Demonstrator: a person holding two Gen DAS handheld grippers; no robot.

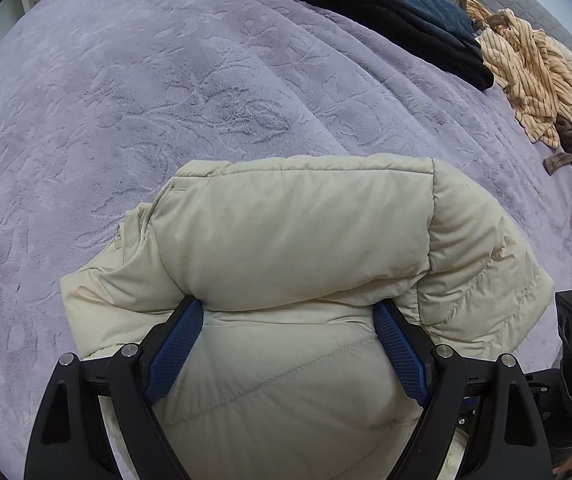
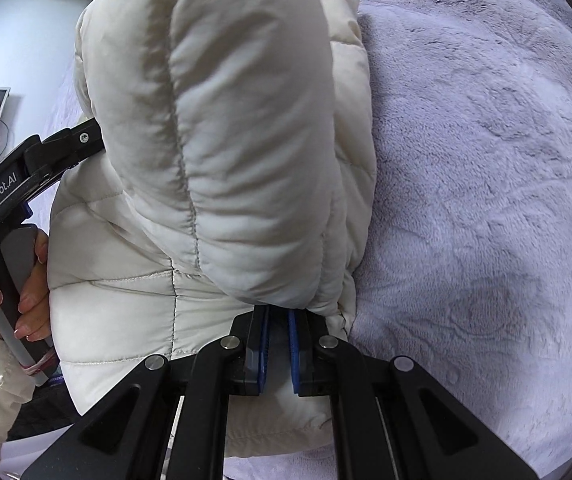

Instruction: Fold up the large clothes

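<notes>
A cream puffer jacket (image 1: 294,240) lies folded on a lilac plush bedspread (image 1: 126,100). My left gripper (image 1: 286,308) is wide apart, its blue pads on either side of a thick roll of the jacket. In the right wrist view the jacket (image 2: 226,140) rises in a tall folded bundle. My right gripper (image 2: 280,314) is nearly shut, pinching the jacket's lower edge between its blue pads. The left gripper's black frame (image 2: 46,152) presses into the jacket's left side, held by a hand.
Folded dark clothes (image 1: 386,12) lie at the far edge of the bed. A crumpled tan striped garment (image 1: 534,76) lies beside them at the right. The bedspread (image 2: 486,160) extends to the right of the jacket.
</notes>
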